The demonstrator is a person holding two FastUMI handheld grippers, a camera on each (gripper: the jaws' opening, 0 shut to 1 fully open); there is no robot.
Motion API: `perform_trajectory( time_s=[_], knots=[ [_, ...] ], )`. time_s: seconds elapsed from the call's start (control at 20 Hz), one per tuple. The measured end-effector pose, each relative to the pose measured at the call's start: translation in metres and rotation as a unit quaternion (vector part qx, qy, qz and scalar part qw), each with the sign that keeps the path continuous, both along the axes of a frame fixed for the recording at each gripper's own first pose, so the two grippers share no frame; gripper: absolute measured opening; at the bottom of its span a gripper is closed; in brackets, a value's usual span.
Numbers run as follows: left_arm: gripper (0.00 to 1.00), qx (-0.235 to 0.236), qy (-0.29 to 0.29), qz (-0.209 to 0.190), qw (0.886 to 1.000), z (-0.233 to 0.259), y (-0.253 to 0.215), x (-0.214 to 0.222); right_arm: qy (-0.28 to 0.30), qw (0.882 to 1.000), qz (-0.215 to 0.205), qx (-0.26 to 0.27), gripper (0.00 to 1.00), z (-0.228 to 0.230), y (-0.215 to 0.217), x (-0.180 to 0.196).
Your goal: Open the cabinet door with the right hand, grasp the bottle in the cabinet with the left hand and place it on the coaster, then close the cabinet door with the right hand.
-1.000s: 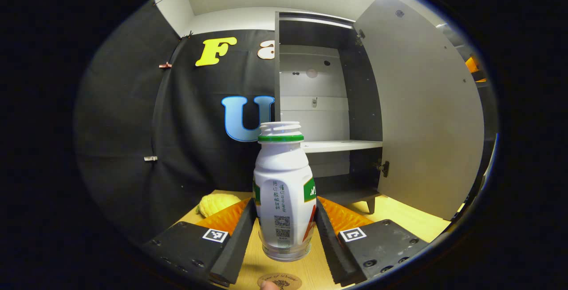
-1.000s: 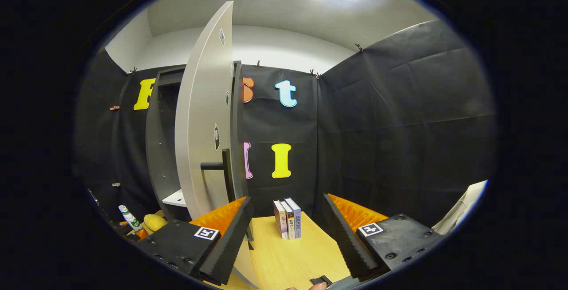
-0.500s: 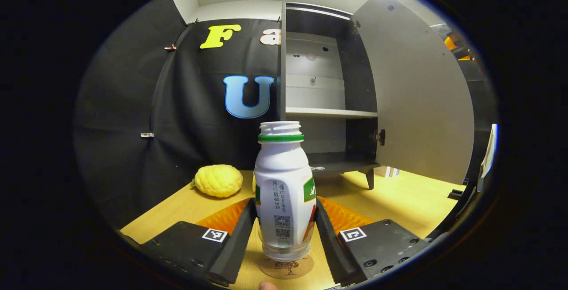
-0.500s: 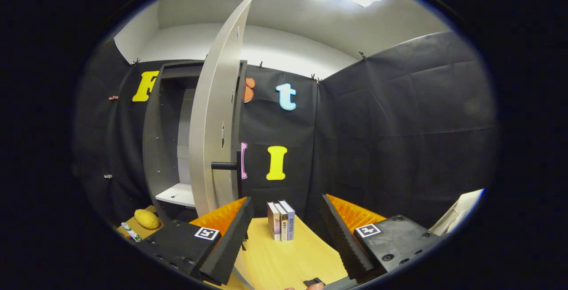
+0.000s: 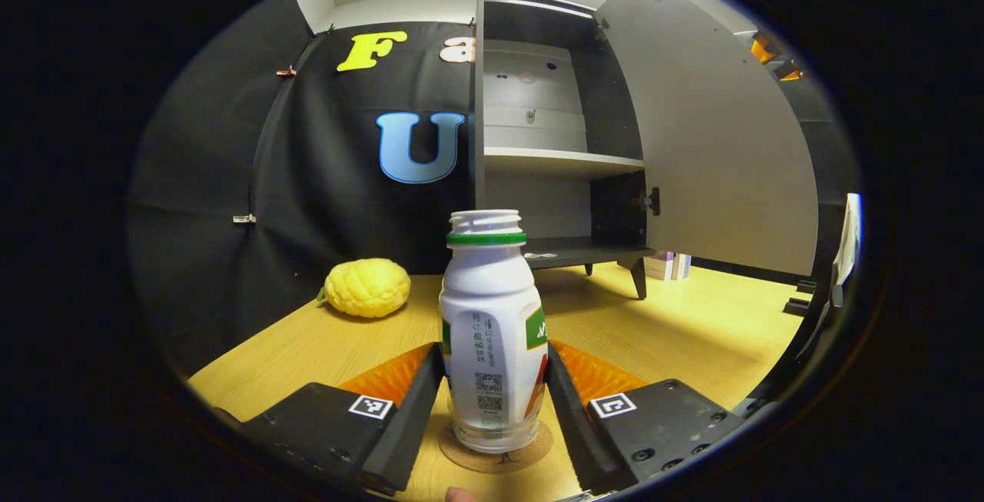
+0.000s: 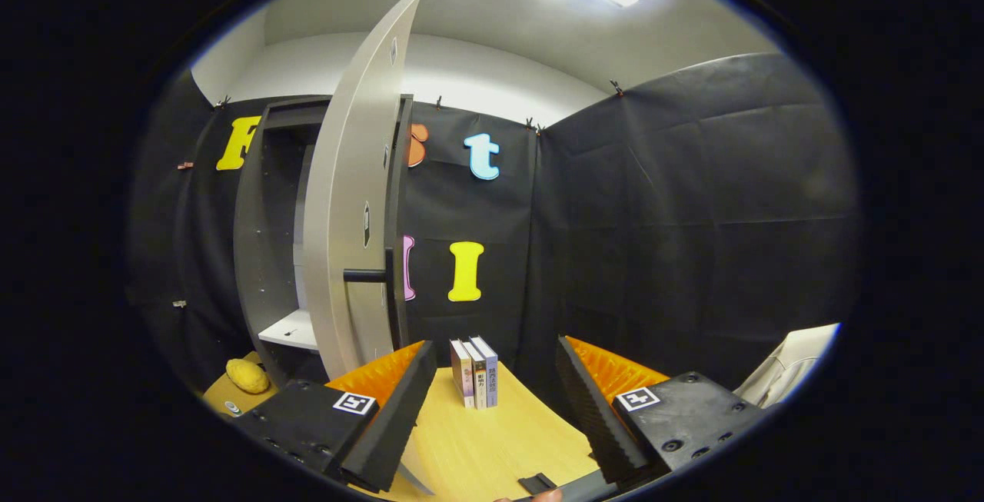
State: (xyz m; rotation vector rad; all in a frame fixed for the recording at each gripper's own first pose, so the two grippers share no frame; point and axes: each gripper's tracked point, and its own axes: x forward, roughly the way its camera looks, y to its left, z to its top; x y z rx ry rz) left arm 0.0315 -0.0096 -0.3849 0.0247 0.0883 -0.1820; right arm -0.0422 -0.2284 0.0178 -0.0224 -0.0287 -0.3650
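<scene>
A white bottle (image 5: 492, 333) with a green neck ring and no cap stands upright between the fingers of my left gripper (image 5: 492, 402), which is shut on it. Its base rests on or just over the round cork coaster (image 5: 496, 456) on the wooden table. Behind it the cabinet (image 5: 553, 133) stands with its grey door (image 5: 715, 141) swung wide open. In the right gripper view the same door (image 6: 350, 202) is seen edge-on with its dark bar handle (image 6: 369, 275). My right gripper (image 6: 492, 410) is open and holds nothing, a little back from that door.
A yellow bumpy fruit (image 5: 367, 287) lies on the table (image 5: 692, 333) left of the cabinet. Three upright books (image 6: 475, 383) stand near the back wall right of the door. A white object (image 6: 784, 364) sits at the far right edge.
My left gripper has lowered the bottle from in front of the cabinet down onto the coaster. The right gripper has barely shifted and stays open.
</scene>
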Motion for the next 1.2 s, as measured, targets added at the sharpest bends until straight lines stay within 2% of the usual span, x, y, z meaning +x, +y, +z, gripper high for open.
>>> perform_trajectory(
  time_s=[0.2,0.35,0.55,0.75,0.9,1.2],
  knots=[
    [0.82,-0.004,0.011,0.006,1.000,-0.002,0.002,-0.001,0.004,1.000,0.002,-0.001,0.98,-0.004,0.001,0.002],
    [0.95,-0.006,0.025,0.002,1.000,-0.001,-0.002,-0.001,0.004,1.000,0.001,0.004,0.98,-0.005,-0.001,0.003],
    [0.95,-0.010,0.038,0.003,0.999,0.015,-0.002,-0.007,0.003,1.000,0.001,0.005,0.98,-0.004,-0.003,0.004],
    [0.95,-0.004,0.032,0.021,0.999,0.057,0.000,-0.013,0.014,1.000,0.011,-0.006,0.97,-0.003,0.000,0.005],
    [0.95,-0.004,0.017,0.034,0.999,0.099,0.002,-0.021,0.012,1.000,0.020,0.006,0.98,0.001,0.001,0.006],
    [0.97,-0.003,-0.014,0.056,0.998,0.202,-0.005,-0.042,-0.005,1.000,0.026,0.001,0.98,0.015,-0.012,0.008]
  ],
)
